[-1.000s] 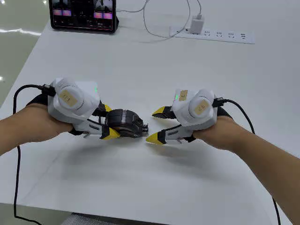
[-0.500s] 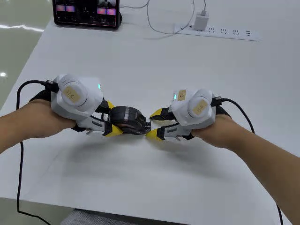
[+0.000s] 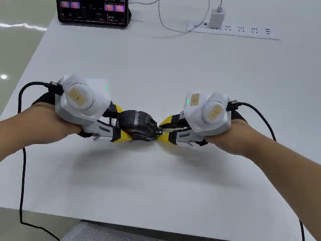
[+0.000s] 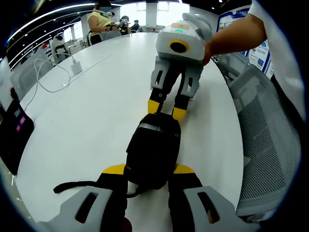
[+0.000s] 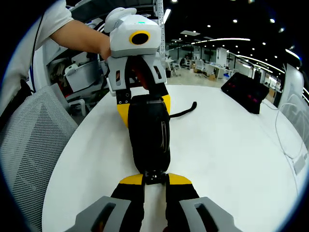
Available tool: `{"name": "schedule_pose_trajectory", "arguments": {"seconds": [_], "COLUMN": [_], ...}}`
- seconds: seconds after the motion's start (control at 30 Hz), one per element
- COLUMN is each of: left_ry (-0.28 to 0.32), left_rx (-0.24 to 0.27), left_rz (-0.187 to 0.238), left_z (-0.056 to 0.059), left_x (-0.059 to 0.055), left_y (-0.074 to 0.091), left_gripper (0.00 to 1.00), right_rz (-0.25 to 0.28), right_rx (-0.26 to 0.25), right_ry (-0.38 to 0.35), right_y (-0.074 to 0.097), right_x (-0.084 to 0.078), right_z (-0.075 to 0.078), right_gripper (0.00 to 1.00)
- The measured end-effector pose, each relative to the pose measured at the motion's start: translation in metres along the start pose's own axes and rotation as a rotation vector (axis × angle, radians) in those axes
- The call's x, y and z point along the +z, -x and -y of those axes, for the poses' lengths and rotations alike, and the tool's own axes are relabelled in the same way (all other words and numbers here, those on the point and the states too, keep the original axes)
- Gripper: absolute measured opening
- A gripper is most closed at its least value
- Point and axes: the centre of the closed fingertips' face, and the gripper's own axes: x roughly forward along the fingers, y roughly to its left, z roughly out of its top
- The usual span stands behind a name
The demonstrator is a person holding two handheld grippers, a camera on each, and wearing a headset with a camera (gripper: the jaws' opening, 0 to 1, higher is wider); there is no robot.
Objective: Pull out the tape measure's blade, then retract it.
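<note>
A black tape measure (image 3: 136,125) lies on the white table (image 3: 150,70) between my two grippers. My left gripper (image 3: 121,124) is shut on its body, one yellow-tipped jaw on each side; in the left gripper view the case (image 4: 153,150) sits in that gripper (image 4: 149,170). My right gripper (image 3: 164,130) meets the case's front end. In the right gripper view its jaws (image 5: 155,180) stand close together on the small end hook (image 5: 154,177) of the blade. No blade length shows outside the case (image 5: 148,128). The black wrist strap (image 5: 183,110) trails off to one side.
At the table's far edge stand a dark screen (image 3: 93,10), a white power strip (image 3: 235,30) and a charger (image 3: 217,19) with its cable. A black cable (image 3: 22,150) runs off the left side. A grey mesh chair (image 4: 263,145) stands by the near edge.
My right gripper has moved left to the tape measure's front end and its jaws have gone from open to shut on the hook. My left gripper keeps its hold.
</note>
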Motion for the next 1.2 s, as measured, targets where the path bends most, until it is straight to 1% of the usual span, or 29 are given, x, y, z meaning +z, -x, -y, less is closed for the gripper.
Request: {"name": "schedule_pose_trajectory", "arguments": {"seconds": [0.2,0.37,0.43,0.5,0.6,0.7,0.8,0.9,1.1,1.2], "left_ry": [-0.001,-0.009,-0.016,-0.023,-0.040,-0.038,-0.039,-0.039,-0.036,-0.035], "left_rx": [0.001,0.008,0.001,-0.003,0.004,0.004,0.003,-0.003,-0.008,-0.007], "left_rz": [0.000,-0.004,-0.009,-0.014,-0.020,-0.021,-0.022,-0.030,-0.028,-0.029], "left_z": [0.0002,0.0003,0.0004,0.0003,0.0001,-0.0001,-0.0003,-0.0004,-0.0010,-0.0010], "left_x": [0.0002,-0.0003,-0.0005,-0.0007,-0.0011,-0.0013,-0.0015,-0.0019,-0.0020,-0.0020], "left_y": [0.0001,0.0002,0.0002,0.0000,0.0000,0.0000,-0.0001,-0.0001,-0.0004,-0.0005], "left_gripper": [0.28,0.27,0.27,0.27,0.27,0.27,0.27,0.26,0.26,0.26], "right_rz": [0.004,-0.004,-0.018,-0.015,-0.015,-0.019,-0.016,-0.013,-0.018,-0.020], "right_rx": [0.002,-0.007,-0.019,-0.017,-0.017,-0.023,-0.033,-0.041,-0.038,-0.034], "right_ry": [-0.003,0.002,0.028,0.011,0.016,0.020,0.009,0.008,0.003,-0.008], "right_y": [0.0001,0.0003,0.0001,0.0002,0.0005,0.0004,0.0005,0.0015,0.0026,0.0046], "right_x": [0.0005,0.0008,0.0002,0.0000,-0.0005,-0.0006,-0.0008,-0.0017,-0.0019,-0.0046], "right_z": [0.0001,0.0002,0.0001,0.0000,0.0000,0.0003,0.0002,-0.0002,0.0006,0.0016], "right_gripper": [0.12,0.11,0.10,0.10,0.10,0.09,0.09,0.09,0.09,0.09]}}
